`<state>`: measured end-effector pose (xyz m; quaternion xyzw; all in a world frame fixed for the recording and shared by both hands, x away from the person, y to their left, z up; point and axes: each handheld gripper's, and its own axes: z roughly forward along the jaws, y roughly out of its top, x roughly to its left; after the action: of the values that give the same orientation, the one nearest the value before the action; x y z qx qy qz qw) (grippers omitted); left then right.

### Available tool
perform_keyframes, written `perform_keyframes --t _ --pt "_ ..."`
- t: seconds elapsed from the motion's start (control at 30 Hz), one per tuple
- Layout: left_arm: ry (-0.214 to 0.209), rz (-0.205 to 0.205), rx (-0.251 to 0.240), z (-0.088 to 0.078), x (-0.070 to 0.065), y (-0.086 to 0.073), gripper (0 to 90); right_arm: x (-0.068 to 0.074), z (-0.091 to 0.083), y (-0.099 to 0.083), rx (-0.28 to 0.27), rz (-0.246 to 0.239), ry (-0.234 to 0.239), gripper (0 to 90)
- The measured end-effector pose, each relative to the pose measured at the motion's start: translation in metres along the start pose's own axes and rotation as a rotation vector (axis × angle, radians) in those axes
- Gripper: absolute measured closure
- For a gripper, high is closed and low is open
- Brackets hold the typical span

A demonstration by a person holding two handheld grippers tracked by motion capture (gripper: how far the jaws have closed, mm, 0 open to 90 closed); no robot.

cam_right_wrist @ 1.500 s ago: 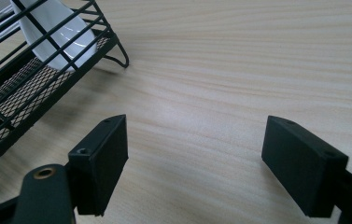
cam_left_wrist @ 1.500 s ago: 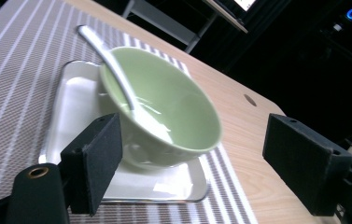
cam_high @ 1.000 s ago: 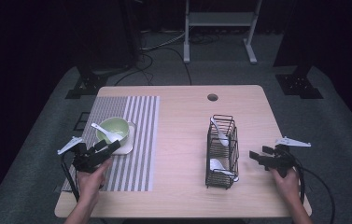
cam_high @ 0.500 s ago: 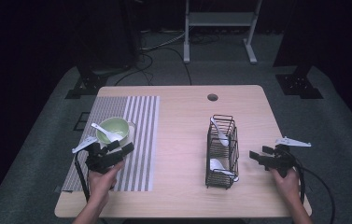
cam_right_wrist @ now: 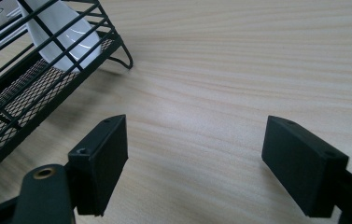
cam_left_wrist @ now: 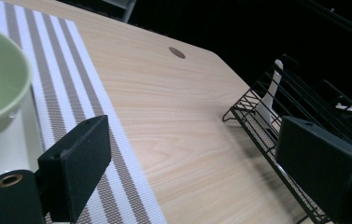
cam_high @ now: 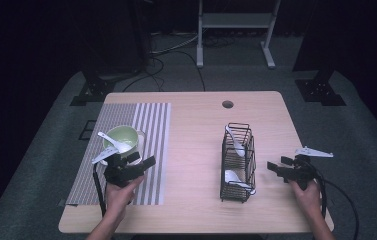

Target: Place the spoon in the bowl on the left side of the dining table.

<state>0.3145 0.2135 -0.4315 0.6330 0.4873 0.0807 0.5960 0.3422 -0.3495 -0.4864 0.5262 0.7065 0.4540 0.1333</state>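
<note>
A: Start nearest the person. What are the 2 hands doing?

B: The left gripper (cam_high: 143,162) sits over the near part of the striped placemat (cam_high: 146,125), just in front of the green bowl (cam_high: 123,137). Its jaws are spread wide with nothing between them; in the left gripper view the mat and bare wood show in the gap.

A: And the other one?

B: The right gripper (cam_high: 275,167) is low over the table (cam_high: 196,145), just to the right of the black wire rack (cam_high: 238,157) and apart from it. Its jaws are also wide apart and hold nothing; bare wood shows between them in the right gripper view.

A: Where are the spoons?

B: 1 white spoon (cam_high: 112,141) rests across the bowl's rim, its handle pointing toward the table's left edge. 2 more stand in the rack: the near spoon (cam_high: 234,177) at the near end, the far spoon (cam_high: 236,140) at the far end.

A: Anything beyond that?

B: A round cable hole (cam_high: 227,104) near the table's far edge, then a metal stand (cam_high: 233,22) on the floor behind.
</note>
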Motion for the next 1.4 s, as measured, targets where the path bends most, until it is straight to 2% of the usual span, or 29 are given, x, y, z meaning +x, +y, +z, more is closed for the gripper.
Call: perform_keyframes --t 0.9,1.1,1.2,1.4 --pt "-0.097 0.067 0.065 0.035 -0.036 -0.012 9.7 0.0 0.0 0.0 0.0 0.002 0.005 21.4" --pt "-0.117 0.058 0.077 0.04 -0.041 -0.018 8.9 0.0 0.0 0.0 -0.001 0.002 0.007 21.4" --pt "-0.134 0.032 0.091 0.044 -0.044 -0.02 8.9 0.0 0.0 0.0 -0.001 0.001 0.007 21.4" --pt "-0.158 0.053 0.104 0.049 -0.055 -0.024 8.9 0.0 0.0 0.0 0.0 0.001 0.006 21.4"
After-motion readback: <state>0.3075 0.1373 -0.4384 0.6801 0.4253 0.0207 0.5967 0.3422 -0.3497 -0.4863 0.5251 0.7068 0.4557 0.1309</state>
